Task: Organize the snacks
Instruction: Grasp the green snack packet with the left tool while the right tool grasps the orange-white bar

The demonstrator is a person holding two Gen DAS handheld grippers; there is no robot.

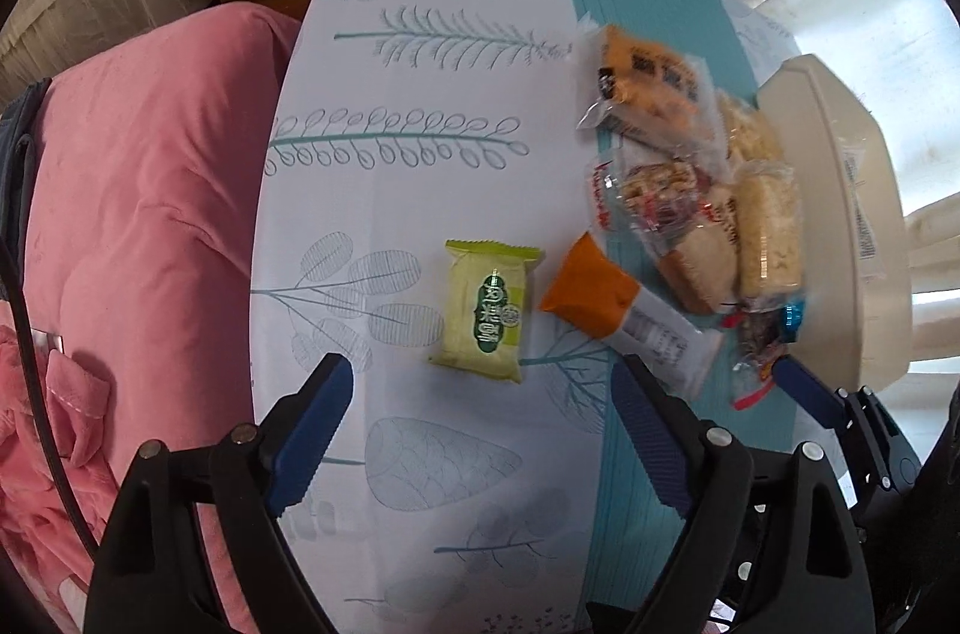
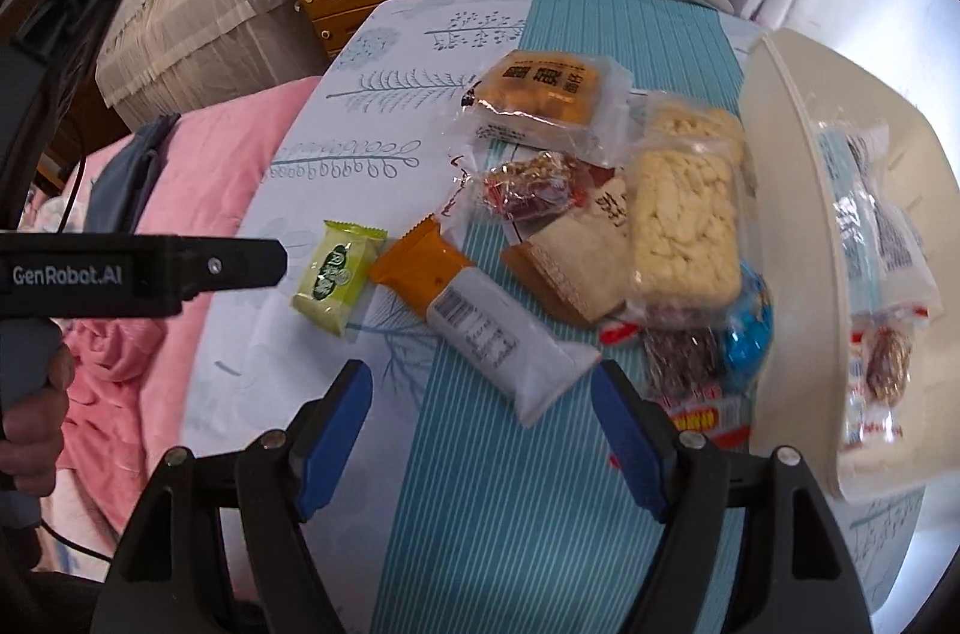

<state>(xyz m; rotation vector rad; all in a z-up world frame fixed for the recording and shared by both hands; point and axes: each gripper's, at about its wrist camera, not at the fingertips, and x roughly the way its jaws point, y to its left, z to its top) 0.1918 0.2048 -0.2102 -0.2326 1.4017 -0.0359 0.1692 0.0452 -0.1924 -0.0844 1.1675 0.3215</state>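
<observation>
Both my grippers, left gripper (image 1: 480, 397) and right gripper (image 2: 480, 397), spread empty above the counter (image 2: 480, 514), green snack packet (image 1: 487, 311) just beyond the left.

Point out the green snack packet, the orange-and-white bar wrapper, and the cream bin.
green snack packet (image 1: 485, 311), left wrist view, centre of its label
orange-and-white bar wrapper (image 2: 480, 328), right wrist view, white half
cream bin (image 2: 774, 142), right wrist view, near wall

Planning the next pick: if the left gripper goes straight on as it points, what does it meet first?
Probably the green snack packet, lying just ahead between the open fingers of the left gripper; depth is uncertain, so possibly the tablecloth just short of it.
</observation>
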